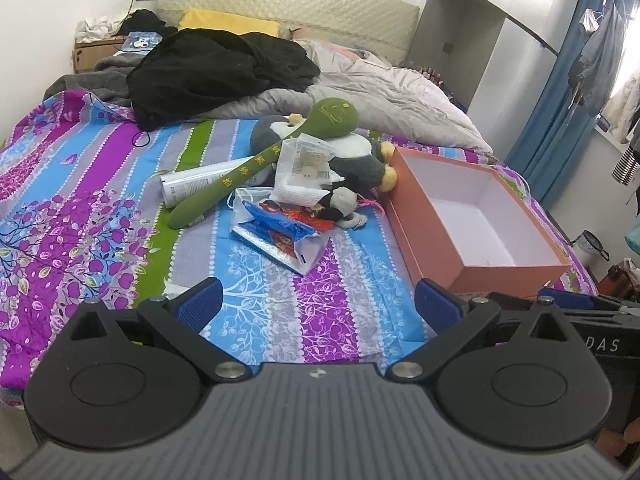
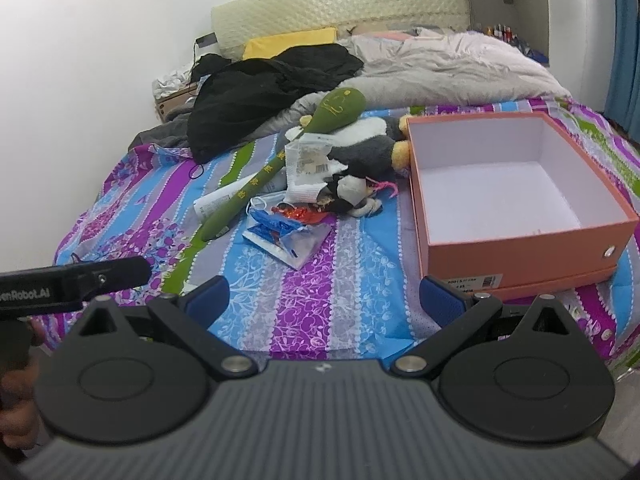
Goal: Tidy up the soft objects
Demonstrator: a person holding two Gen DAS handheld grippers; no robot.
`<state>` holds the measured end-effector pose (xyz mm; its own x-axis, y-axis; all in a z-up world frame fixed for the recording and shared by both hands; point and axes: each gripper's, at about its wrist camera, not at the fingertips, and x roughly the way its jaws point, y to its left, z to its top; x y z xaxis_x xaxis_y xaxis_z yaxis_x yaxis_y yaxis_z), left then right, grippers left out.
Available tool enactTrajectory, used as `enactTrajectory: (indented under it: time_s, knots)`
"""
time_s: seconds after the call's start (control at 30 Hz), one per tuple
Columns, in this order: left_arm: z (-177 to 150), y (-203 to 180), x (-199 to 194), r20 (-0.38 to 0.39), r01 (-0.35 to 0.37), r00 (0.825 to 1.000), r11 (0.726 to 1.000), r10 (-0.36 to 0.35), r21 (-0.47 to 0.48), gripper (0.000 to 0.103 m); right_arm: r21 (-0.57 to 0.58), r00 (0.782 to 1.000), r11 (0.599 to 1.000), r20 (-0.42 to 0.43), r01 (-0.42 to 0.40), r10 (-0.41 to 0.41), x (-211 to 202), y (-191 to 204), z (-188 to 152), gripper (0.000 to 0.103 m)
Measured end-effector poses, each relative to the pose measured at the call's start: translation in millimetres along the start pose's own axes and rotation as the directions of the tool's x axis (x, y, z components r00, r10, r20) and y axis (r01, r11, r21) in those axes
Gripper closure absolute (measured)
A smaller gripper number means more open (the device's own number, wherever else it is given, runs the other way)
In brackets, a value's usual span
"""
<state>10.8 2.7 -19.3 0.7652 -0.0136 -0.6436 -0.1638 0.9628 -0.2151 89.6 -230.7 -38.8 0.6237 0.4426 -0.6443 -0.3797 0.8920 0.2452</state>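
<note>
A bed (image 1: 100, 184) with a purple, blue and green patterned sheet fills a bedroom. Nearest, the left tongs (image 1: 318, 306) and the right tongs (image 2: 324, 300) both hover over its near edge, spread wide and holding nothing. Just ahead of both lies a crumpled blue and silver plastic bag (image 1: 280, 236). Beyond it sits a heap: a long green plush mallet (image 1: 256, 168) lying over a white tube (image 1: 200, 184), a clear packet (image 1: 308, 162), and a grey and white plush penguin (image 1: 352, 160). Ahead and to the right of the left tongs stands an open orange box (image 1: 404, 208), white inside, touching the penguin. Farther off lie black clothes (image 1: 216, 72), a pale duvet (image 1: 392, 92) and the headboard (image 1: 288, 4).
</note>
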Motion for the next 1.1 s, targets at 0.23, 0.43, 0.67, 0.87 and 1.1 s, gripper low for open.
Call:
enactTrajectory:
  time_s: [0.23, 0.43, 0.67, 0.87, 1.1]
  knots:
    - [2.4, 5.5, 3.2, 0.007, 0.003, 1.000, 1.000, -0.003, -0.002, 0.000, 0.009, 1.000, 1.000, -0.018, -0.015, 0.015, 5.6, 0.1, -1.1, 0.000]
    - [0.1, 7.5, 7.0, -0.002, 0.000, 1.000, 1.000, 0.000, -0.004, 0.000, 0.023, 0.999, 0.999, -0.028, -0.025, 0.025, 9.9, -0.8, -0.8, 0.000]
    - [-4.2, 3.9, 7.4, 0.061, -0.025, 0.998, 0.999, 0.022, 0.040, 0.000, 0.028, 0.999, 1.000, -0.041, -0.002, 0.003, 18.2, -2.8, -2.4, 0.000]
    - [-5.4, 4.5, 21.2, 0.040, -0.048, 0.998, 0.998, 0.046, 0.039, 0.000, 0.041, 0.999, 0.999, -0.054, -0.008, 0.010, 27.2, -5.8, -4.4, 0.000]
    - [-4.4, 11.5, 38.9, 0.042, -0.101, 0.994, 0.995, 0.101, -0.001, 0.000, 0.049, 1.000, 0.999, -0.030, -0.007, 0.008, 38.9, -11.7, -0.3, 0.000]
